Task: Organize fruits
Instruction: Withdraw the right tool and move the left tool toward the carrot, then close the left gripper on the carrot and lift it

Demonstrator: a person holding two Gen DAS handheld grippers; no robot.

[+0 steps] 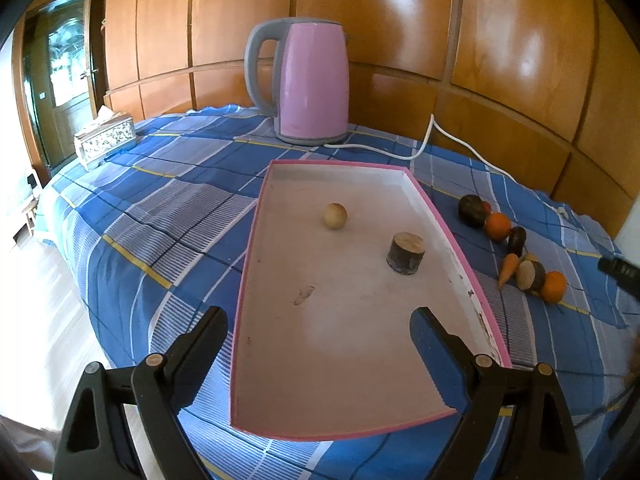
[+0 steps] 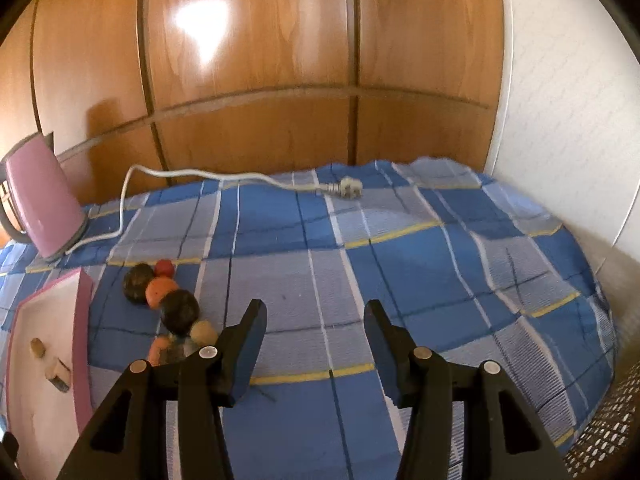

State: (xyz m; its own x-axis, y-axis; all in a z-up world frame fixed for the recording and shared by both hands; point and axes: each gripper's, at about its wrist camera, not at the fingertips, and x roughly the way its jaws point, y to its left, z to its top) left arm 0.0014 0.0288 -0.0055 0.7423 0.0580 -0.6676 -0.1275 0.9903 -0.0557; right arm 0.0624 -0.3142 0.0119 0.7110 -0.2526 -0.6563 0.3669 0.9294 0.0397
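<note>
Both the left gripper [image 1: 318, 320] and right gripper [image 2: 316, 312] show fingers apart and empty; the small fruits [image 2: 176, 308], apparently light, rigid and roll-prone, warrant grasping across their middles.

A: Where does the left wrist view look from?
B: Low and close over the pink tray [image 1: 448, 216], facing the kettle [image 1: 312, 84].
A: And the right?
B: Right of the tray [image 2: 82, 320], facing the wardrobe; both share tray, kettle [image 2: 40, 200] and fruit pile [image 2: 168, 304].
</note>
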